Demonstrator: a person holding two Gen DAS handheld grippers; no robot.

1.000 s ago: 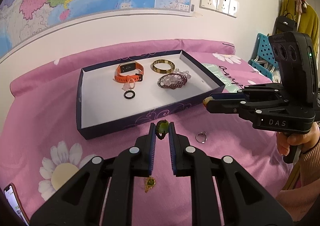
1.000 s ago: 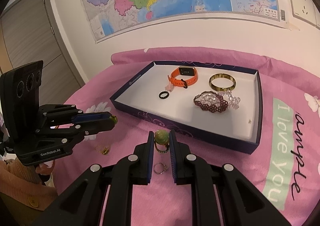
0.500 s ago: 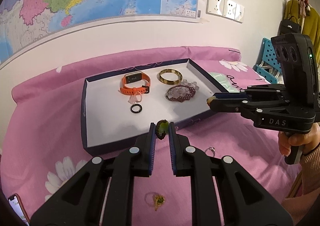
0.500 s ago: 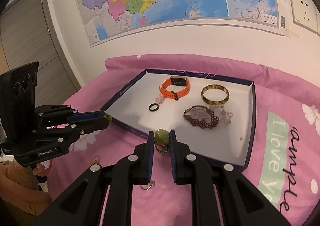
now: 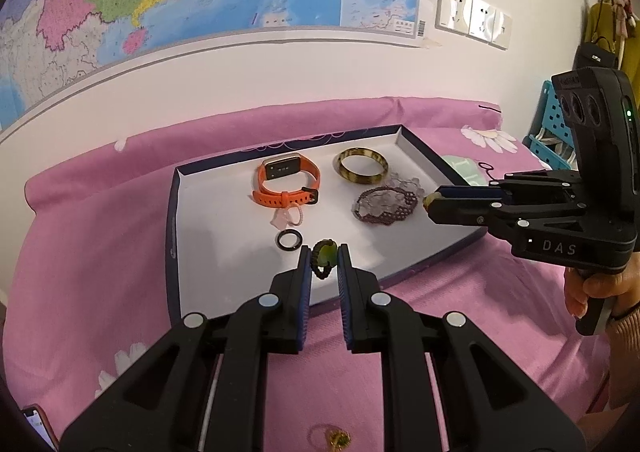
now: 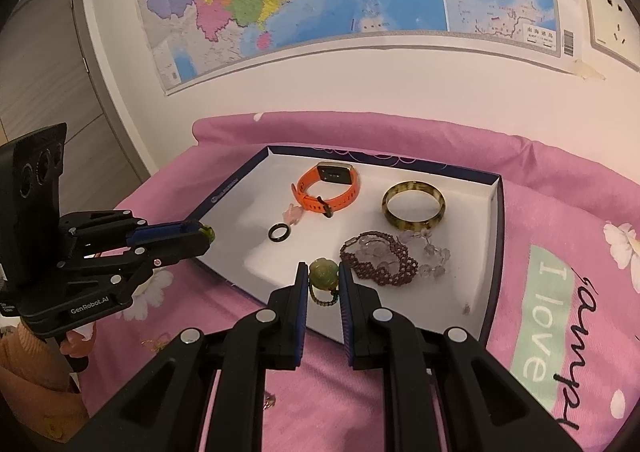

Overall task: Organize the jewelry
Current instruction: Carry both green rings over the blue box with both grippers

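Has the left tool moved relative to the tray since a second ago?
Yes. The left tool went from short of the tray's near rim to over its white floor.

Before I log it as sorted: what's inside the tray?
Inside the tray: orange watch, bangle, black ring, small pink charm, beaded bracelets. The floor behind the hand-held grippers' fingers is hidden.

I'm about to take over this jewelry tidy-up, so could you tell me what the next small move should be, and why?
Probably lower both grippers a little and open them. The left gripper pinches a green ring and the right gripper a green flower ring, both already over bare white floor of the tray, near the black ring, so release looks like the next step.
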